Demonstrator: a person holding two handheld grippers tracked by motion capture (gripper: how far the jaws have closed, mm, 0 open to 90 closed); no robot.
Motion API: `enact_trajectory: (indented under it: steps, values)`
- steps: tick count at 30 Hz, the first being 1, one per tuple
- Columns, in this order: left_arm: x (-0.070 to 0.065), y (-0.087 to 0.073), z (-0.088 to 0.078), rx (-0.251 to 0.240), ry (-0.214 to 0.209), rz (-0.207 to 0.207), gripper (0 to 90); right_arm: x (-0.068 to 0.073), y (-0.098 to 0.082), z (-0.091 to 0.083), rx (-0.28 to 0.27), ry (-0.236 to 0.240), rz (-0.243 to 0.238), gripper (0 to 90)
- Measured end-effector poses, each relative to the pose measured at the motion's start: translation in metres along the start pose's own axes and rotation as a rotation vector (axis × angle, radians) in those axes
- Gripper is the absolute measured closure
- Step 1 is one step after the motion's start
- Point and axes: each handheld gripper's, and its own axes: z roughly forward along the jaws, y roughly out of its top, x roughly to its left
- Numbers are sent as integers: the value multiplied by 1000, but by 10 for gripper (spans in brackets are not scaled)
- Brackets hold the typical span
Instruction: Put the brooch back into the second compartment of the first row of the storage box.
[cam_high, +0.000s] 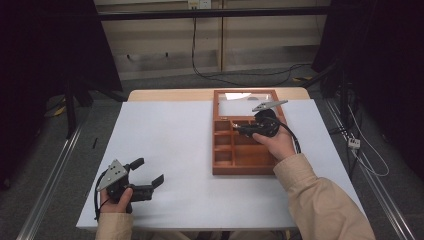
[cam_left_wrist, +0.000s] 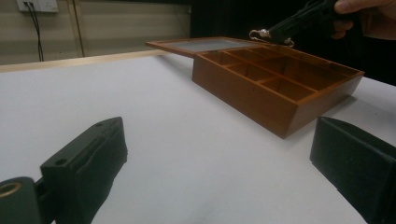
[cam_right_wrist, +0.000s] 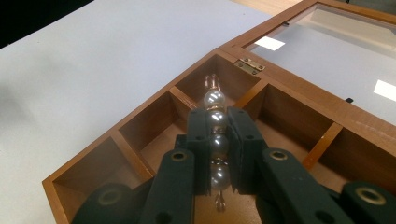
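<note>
A white-covered bench (cam_high: 175, 150) carries a wooden compartment box (cam_high: 240, 155) on its right half, its glass-paned lid (cam_high: 239, 102) folded back flat on the far side. The left gripper (cam_high: 148, 172) rests near the bench's front left corner with its jaws spread wide and nothing between them, while the right gripper (cam_high: 239, 129) hovers over the box's far compartments, its jaws clamped on a short string of pearl beads (cam_right_wrist: 215, 135) with gold-coloured fittings
</note>
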Motion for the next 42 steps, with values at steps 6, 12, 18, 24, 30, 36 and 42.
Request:
enact_trajectory:
  steps: [6, 12, 18, 24, 30, 36, 42]
  values:
    - [0, 0, 0, 1, -1, 1, 37, -3, 1, 1, -2, -5, 2, 807]
    - [0, 0, 0, 0, -1, 1, 38, -6, 4, 1, -6, -15, -3, 807]
    - [0, 0, 0, -2, -1, -1, 37, -7, 9, 2, -14, -13, -6, 807]
    - [0, 0, 1, -3, -2, -1, 38, -9, 14, 2, -11, -28, -14, 807]
    - [0, 0, 1, -4, -3, -2, 37, -14, 16, 5, -17, -49, -4, 807]
    - [1, 0, 0, -4, -2, -2, 37, -20, 14, 9, -15, -66, 7, 807]
    - [1, 0, 0, -5, -4, -3, 38, -24, 12, 16, -16, -70, 20, 807]
